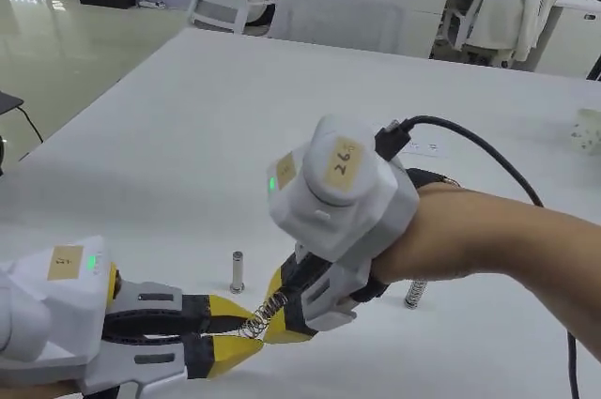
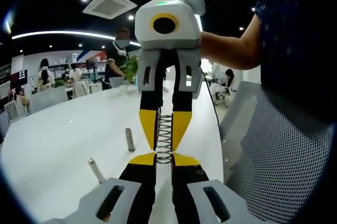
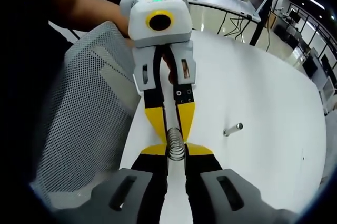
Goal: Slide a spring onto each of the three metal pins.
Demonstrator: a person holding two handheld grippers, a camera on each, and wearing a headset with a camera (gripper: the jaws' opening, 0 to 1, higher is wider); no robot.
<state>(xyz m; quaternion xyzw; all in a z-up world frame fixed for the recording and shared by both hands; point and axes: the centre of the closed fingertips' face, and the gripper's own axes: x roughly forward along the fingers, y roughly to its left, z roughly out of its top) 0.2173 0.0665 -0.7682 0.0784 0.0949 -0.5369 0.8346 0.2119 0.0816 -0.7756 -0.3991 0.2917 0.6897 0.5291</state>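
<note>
In the head view the left claw (image 1: 250,329) reached in from the lower left of the frame. The right claw (image 1: 275,309), held by a bare forearm (image 1: 488,230) coming from the right edge, pointed down at the lower centre. Their yellow tips met just above the white surface (image 1: 188,117), and between them hung a short coil spring (image 1: 264,314), lifted clear of the surface. Each claw was pressed together on one end of it.

In the left gripper view that claw's own tips pinched the lower end of the spring (image 2: 164,142). The right claw's tips clasped the upper end from the top of the frame. In the right gripper view the spring (image 3: 176,145) sat end-on between that claw's own tips at the lower centre.

A bare pin (image 1: 237,271) stood upright on the surface just above and left of the meeting claws in the head view, touching neither. A second spring (image 1: 415,293) stood upright at the lower right of centre, below the forearm. Whether a pin ran through it could not be told. A black cable (image 1: 488,150) arched from the right claw's housing toward the right edge.
</note>
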